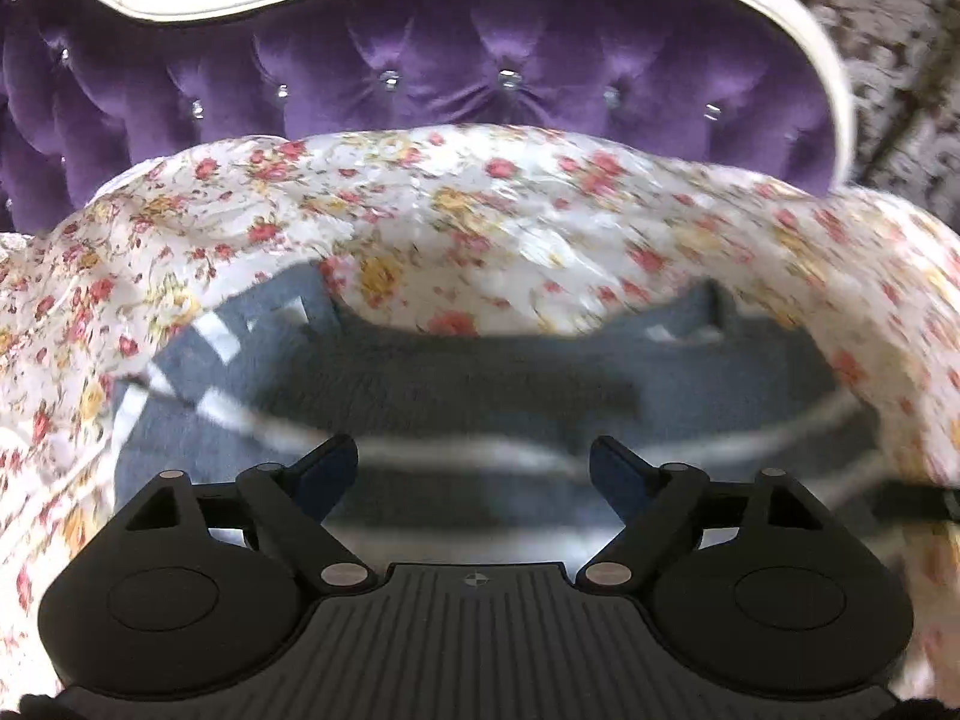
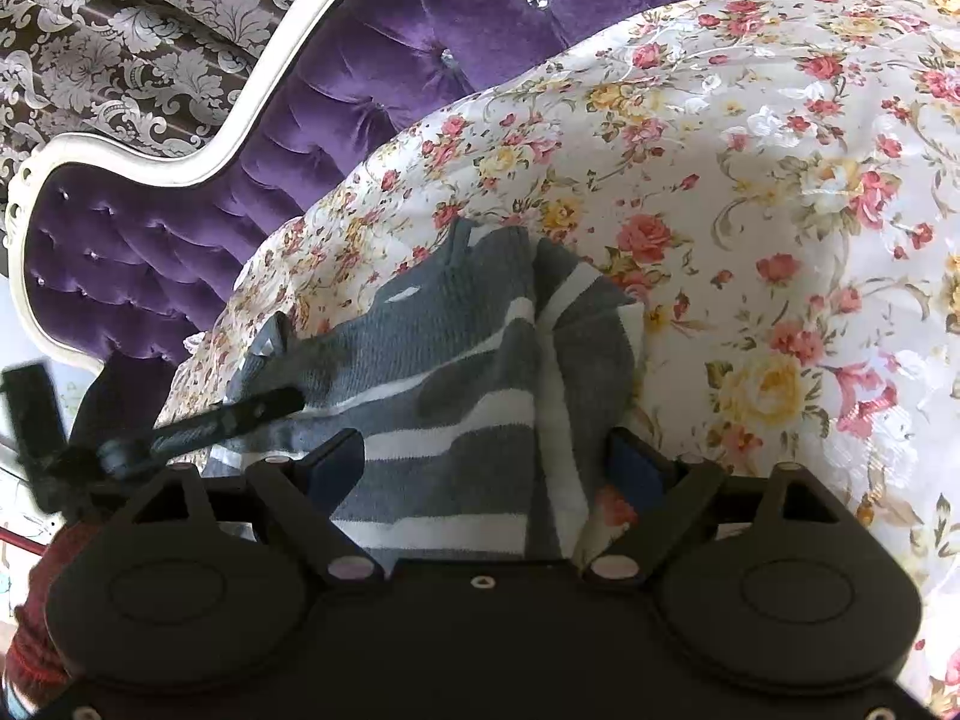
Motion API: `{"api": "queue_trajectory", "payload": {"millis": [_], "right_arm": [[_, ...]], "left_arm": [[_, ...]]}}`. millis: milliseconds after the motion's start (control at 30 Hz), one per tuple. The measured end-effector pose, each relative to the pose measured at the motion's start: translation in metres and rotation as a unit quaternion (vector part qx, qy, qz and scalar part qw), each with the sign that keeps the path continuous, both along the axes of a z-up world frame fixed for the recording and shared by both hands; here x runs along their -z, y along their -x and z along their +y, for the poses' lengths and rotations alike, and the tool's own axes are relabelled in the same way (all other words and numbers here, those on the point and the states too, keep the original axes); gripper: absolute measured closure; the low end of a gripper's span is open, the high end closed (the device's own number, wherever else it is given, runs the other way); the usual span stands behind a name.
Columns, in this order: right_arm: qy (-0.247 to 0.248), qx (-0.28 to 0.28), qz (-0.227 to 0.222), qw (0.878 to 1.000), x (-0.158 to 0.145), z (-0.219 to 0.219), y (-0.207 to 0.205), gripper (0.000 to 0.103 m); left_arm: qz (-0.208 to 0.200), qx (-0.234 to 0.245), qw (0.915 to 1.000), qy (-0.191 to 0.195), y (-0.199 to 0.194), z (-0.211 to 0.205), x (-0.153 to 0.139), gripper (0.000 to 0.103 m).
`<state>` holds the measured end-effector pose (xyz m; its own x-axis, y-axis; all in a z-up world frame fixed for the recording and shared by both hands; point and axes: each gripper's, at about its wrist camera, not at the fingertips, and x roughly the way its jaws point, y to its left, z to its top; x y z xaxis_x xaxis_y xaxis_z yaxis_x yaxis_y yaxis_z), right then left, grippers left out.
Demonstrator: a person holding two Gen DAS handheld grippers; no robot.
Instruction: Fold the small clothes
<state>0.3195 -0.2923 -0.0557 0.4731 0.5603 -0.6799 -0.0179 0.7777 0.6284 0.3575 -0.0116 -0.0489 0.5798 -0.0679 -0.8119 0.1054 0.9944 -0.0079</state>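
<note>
Left gripper: jaws spread wide, holding nothing. The sweater, grey with white stripes, lies directly below and ahead of the fingertips, filling the gap between them. The view is motion-blurred, so contact between fingers and fabric cannot be confirmed.

Right gripper: jaws spread wide, gripping nothing. The sweater lies between and ahead of the fingers, with one flap folded over toward the right finger. The left gripper's finger shows as a dark bar at the left, resting on the sweater's near left edge.

Beyond both grippers, the sweater rests on a floral bedspread. Farther out stands a purple tufted headboard with a white frame, then patterned wallpaper.
</note>
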Motion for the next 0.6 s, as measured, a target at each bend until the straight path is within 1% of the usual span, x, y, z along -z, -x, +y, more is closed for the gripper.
{"api": "queue_trajectory", "payload": {"millis": [100,167,233,267,367,433,500,567,600], "right_arm": [[-0.002,0.0,0.001,1.0,0.0,-0.001,0.001,0.015],[-0.004,0.0,0.001,1.0,0.0,-0.001,0.001,0.014],[-0.011,0.0,0.004,1.0,0.001,-0.002,0.001,0.014],[-0.015,0.001,0.005,1.0,0.001,-0.003,0.001,0.014],[-0.036,0.003,0.011,0.999,0.004,-0.006,0.002,0.014],[-0.052,0.003,0.016,0.999,0.006,-0.008,0.003,0.014],[-0.063,-0.002,0.02,0.998,0.008,-0.009,0.004,0.014],[-0.081,-0.011,0.025,0.996,0.01,-0.009,0.005,0.013],[-0.094,-0.015,0.029,0.995,0.013,-0.009,0.004,0.013]], "left_arm": [[0.0,0.024,0.9997,-0.01,0.025,-0.003,0.003,0.019],[0.002,0.026,0.9995,-0.015,0.039,-0.002,0.008,0.019],[-0.005,0.023,0.9996,-0.017,0.05,0.002,0.014,0.017],[-0.008,0.022,0.9996,-0.016,0.053,0.005,0.016,0.017],[-0.003,0.022,0.9997,-0.012,0.049,0.007,0.02,0.011],[-0.001,0.024,0.9996,-0.018,0.047,0.005,0.023,0.004],[-0.003,0.029,0.9992,-0.029,0.048,0.0,0.027,0.0],[-0.01,0.03,0.9987,-0.041,0.05,-0.005,0.029,0.0],[-0.012,0.027,0.9987,-0.041,0.05,-0.005,0.03,0.0]]}}
